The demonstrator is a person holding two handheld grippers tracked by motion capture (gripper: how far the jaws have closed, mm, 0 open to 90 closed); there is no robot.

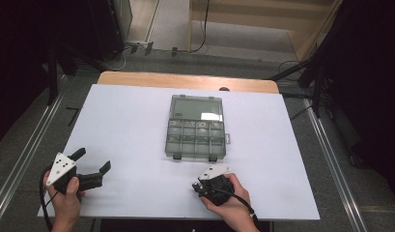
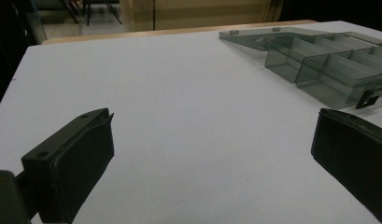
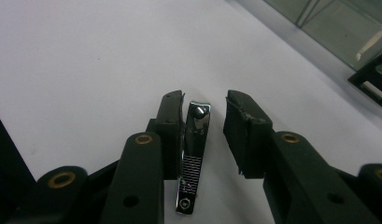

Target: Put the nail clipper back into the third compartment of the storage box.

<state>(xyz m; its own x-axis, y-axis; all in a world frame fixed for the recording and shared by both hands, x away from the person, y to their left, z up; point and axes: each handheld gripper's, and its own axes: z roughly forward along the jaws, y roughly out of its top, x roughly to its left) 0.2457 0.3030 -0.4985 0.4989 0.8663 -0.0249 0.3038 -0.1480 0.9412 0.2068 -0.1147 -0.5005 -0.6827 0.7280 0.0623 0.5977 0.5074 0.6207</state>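
A shiny metal nail clipper (image 3: 194,158) lies flat on the white table. My right gripper (image 3: 205,101) is open with its jaws on either side of the clipper. One jaw touches the clipper's side and a gap remains at the other. In the high view, the right gripper (image 1: 201,187) is low at the table's front centre, held from behind by a hand. My left gripper (image 1: 92,160) stands wide open near the front left corner, with nothing between its jaws (image 2: 214,126). A clear grey compartment box (image 1: 196,128) lies open at mid-table.
The box's compartments (image 2: 319,60) sit ahead and to the right of the left gripper, and the box's latch edge (image 3: 366,79) lies just beyond the right gripper. The white board (image 1: 127,125) ends at a wooden strip (image 1: 185,79) at the back. Dark floor and cables surround the table.
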